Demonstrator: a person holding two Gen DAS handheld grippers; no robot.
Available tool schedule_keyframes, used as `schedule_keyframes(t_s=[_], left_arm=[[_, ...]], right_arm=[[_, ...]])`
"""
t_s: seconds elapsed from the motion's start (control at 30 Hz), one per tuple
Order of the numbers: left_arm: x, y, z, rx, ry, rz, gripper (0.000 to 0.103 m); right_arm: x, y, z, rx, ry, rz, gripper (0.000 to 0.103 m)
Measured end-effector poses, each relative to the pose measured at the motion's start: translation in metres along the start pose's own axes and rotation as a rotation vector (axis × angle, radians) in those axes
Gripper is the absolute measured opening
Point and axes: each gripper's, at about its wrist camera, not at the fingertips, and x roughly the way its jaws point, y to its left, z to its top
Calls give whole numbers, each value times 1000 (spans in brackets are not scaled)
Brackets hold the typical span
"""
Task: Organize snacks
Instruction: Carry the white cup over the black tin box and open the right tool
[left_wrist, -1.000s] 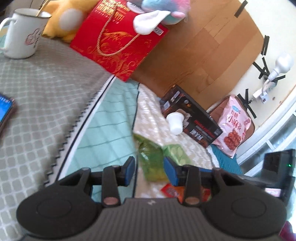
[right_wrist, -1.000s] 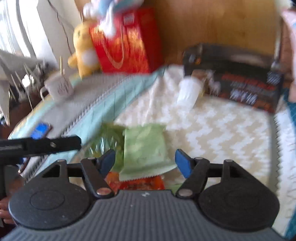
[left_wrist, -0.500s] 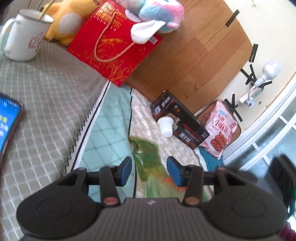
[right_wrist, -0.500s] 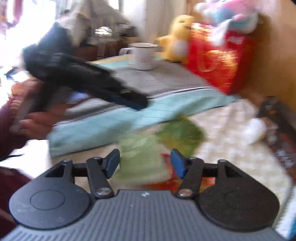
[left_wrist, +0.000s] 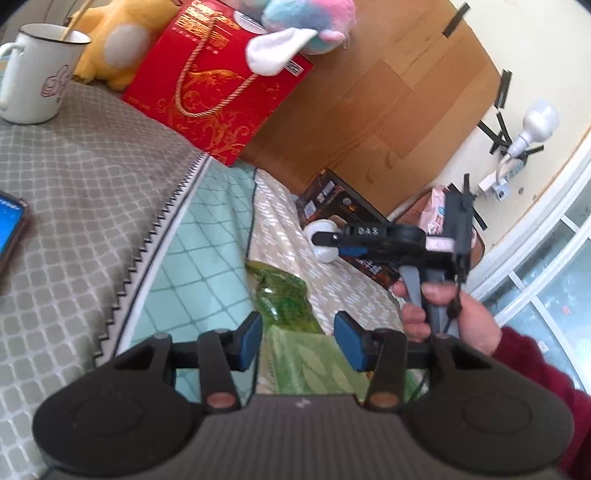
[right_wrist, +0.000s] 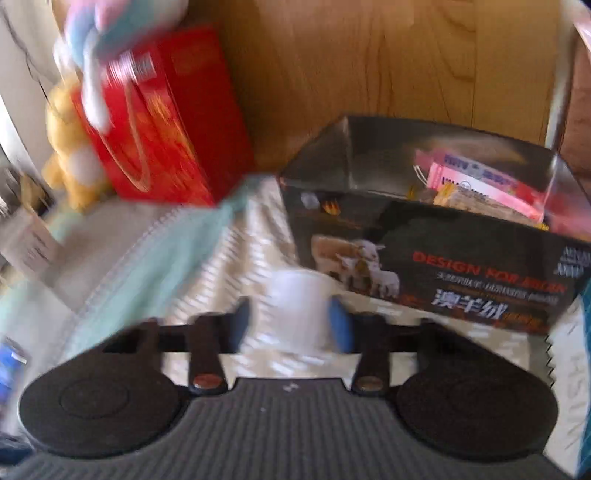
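Left-wrist view: mug (left_wrist: 35, 74), phone (left_wrist: 9, 229) aside

We see, blurred: our right gripper (right_wrist: 290, 323), jaws just closing, a white cup (right_wrist: 297, 308) between them, contact unclear; a black box (right_wrist: 461, 258) holding pink packets (right_wrist: 476, 184); a red bag (right_wrist: 162, 118); a yellow plush toy (right_wrist: 68, 147); a patterned cloth (right_wrist: 236, 258).

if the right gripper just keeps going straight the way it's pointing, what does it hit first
Most likely the small white cup, which sits between the right gripper's blue pads. Just behind it stands the dark box. The frame is blurred, so whether the pads already touch the cup is unclear.
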Motion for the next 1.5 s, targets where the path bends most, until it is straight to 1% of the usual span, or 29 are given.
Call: schedule_keyframes(t_s=[0.03, 0.1, 0.13, 0.2, 0.27, 0.37, 0.43, 0.47, 0.5, 0.57, 0.6, 0.67, 0.73, 0.83, 0.93, 1.0, 1.1, 1.23, 1.3, 1.37, 1.5], left_arm=[[-2, 3, 1, -9, -4, 2, 45], [-5, 8, 3, -33, -7, 3, 46], [-6, 10, 5, -43, -10, -1, 46], [-9, 12, 8, -57, -18, -24, 46], [-9, 7, 9, -45, -17, -47, 48], [-1, -11, 7, 14, 13, -70, 51], [8, -25, 3, 58, 43, -78, 51], [15, -33, 0, 87, 58, -71, 51], [20, -39, -2, 112, 70, -55, 47], [29, -49, -9, 160, 96, 1, 42], [30, -52, -12, 180, 85, 10, 41], [28, -53, -15, 178, 88, 2, 39], [26, -51, -14, 152, 96, -14, 37], [25, -50, -3, 113, 100, -48, 34], [32, -68, 16, 151, 72, -65, 33], [44, -89, 33, 215, 43, -55, 33], [75, -119, 64, 306, -3, -53, 33], [133, -148, 111, 371, -26, -65, 33], [162, -157, 126, 389, -24, -46, 33], [190, -159, 138, 392, -16, -25, 33], [233, -151, 149, 373, 23, 15, 33]], right_arm=[[-5, 4, -5, -10, 6, 23, 35], [-24, 18, -18, -58, 11, 126, 35], [-37, 26, -27, -95, 5, 164, 35], [-68, 47, -52, -229, -20, 229, 35], [-94, 66, -77, -365, -45, 262, 35], [-123, 86, -111, -507, -70, 273, 35], [-131, 94, -129, -580, -109, 243, 37], [-130, 96, -136, -612, -136, 218, 37], [-131, 98, -143, -623, -156, 206, 37], [-126, 95, -147, -604, -147, 201, 36], [-126, 92, -151, -582, -165, 206, 37], [-124, 88, -147, -542, -169, 221, 37], [-125, 85, -146, -505, -161, 243, 36], [-133, 83, -142, -483, -174, 254, 35], [-141, 79, -130, -472, -239, 233, 35], [-142, 73, -116, -471, -281, 201, 35], [-134, 58, -84, -461, -340, 113, 35], [-115, 28, -29, -408, -372, 25, 35], [-98, 9, 1, -360, -352, 13, 35], [-78, -6, 21, -320, -329, 6, 35], [-41, -33, 43, -243, -273, 0, 36]])
